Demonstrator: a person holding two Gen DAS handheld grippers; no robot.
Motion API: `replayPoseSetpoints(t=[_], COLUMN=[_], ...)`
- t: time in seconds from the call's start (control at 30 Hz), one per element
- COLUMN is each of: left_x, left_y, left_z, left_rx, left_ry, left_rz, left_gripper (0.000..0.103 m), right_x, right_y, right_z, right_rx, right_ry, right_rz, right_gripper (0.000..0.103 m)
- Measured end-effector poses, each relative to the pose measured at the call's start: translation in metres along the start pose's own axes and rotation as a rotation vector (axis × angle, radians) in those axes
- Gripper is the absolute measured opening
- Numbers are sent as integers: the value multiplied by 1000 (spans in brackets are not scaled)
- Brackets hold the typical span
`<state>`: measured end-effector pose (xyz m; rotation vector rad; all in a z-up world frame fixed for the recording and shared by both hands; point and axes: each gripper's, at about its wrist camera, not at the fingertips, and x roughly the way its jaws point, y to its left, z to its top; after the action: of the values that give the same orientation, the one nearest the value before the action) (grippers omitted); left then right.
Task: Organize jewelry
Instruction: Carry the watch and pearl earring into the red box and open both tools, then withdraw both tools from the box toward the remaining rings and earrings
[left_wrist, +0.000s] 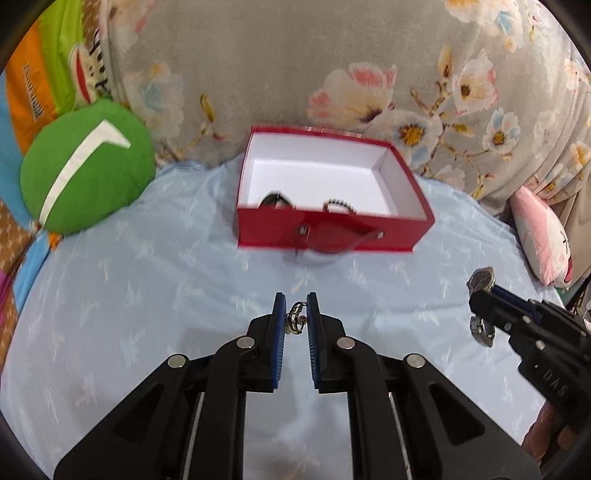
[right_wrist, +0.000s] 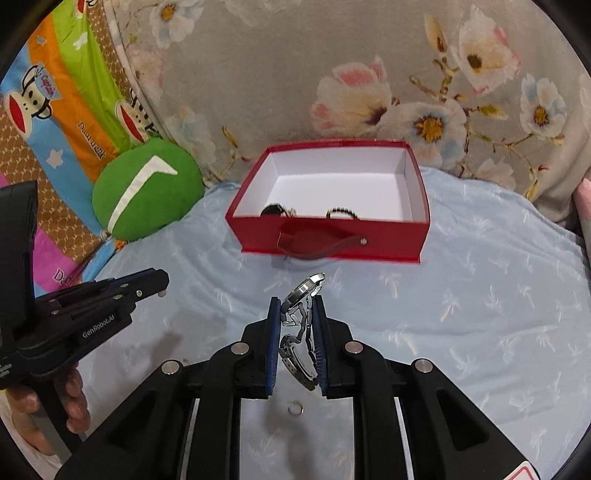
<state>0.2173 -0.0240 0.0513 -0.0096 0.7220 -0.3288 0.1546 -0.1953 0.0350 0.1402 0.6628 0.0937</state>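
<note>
A red box (left_wrist: 332, 232) with a white inside stands open on the light blue bed sheet; it also shows in the right wrist view (right_wrist: 388, 236). Inside lie a dark round piece (left_wrist: 275, 199) and a beaded bracelet (left_wrist: 338, 203). My left gripper (left_wrist: 296, 304) is shut on a small gold ring (left_wrist: 296, 317) above the sheet, short of the box. My right gripper (right_wrist: 295, 301) is shut on a silver metal watch (right_wrist: 301, 325), held above the sheet in front of the box; it also shows in the left wrist view (left_wrist: 480, 282). A small silver ring (right_wrist: 295, 408) lies on the sheet below my right gripper.
A round green cushion (left_wrist: 86, 173) sits left of the box. A grey floral quilt (left_wrist: 332, 62) rises behind it. A pink pillow (left_wrist: 543, 236) lies at the right. A colourful cartoon sheet (right_wrist: 55, 122) is at the far left.
</note>
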Motion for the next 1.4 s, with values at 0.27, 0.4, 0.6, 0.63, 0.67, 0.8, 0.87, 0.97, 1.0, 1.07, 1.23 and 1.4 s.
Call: replayPoseSetpoints(t=[0.27,0.4,0.6,0.63,0.67,0.8,0.87,0.97,1.0,1.07,1.23,1.4], left_x=[35,69,135,149,160,204,224,242,245,245,213,149], left_y=[-17,-24,-32,-32,-32,-35,-36,-30,-28,-25,-22,-11], left_z=[98,145,197,203,207,219,221,222,223,223,216,191], left_rx=[64,87,132,128,127,151,162,110,91,65,54,27], left_ry=[-123,-157,-155,-146,-136,-112,-100,-103,-104,-120,-150,-147], left_rz=[6,14,23,31,31,70,95,82,83,112,129,84], left_gripper=[11,11,11,11,11,11,11,38,64,73,84,89], right_x=[23,58,127,139,149,191,209,225,226,222,184,126], right_y=[-21,-32,-59,-64,-68,-78,-83,-90,-91,-90,-85,-75], right_z=[102,146,194,198,202,212,213,216,217,219,212,184], right_rx=[-26,-51,-15,1,6,3,2,9,11,11,17,18], right_ry=[-130,-148,-97,-89,-82,-50,-35,-37,-47,-81,-156,-187], right_rz=[-6,-43,-45,-48,-54,-100,-119,-114,-122,-132,-114,-86], right_gripper=[15,15,16,16,16,16,16,24,35,45,61,68])
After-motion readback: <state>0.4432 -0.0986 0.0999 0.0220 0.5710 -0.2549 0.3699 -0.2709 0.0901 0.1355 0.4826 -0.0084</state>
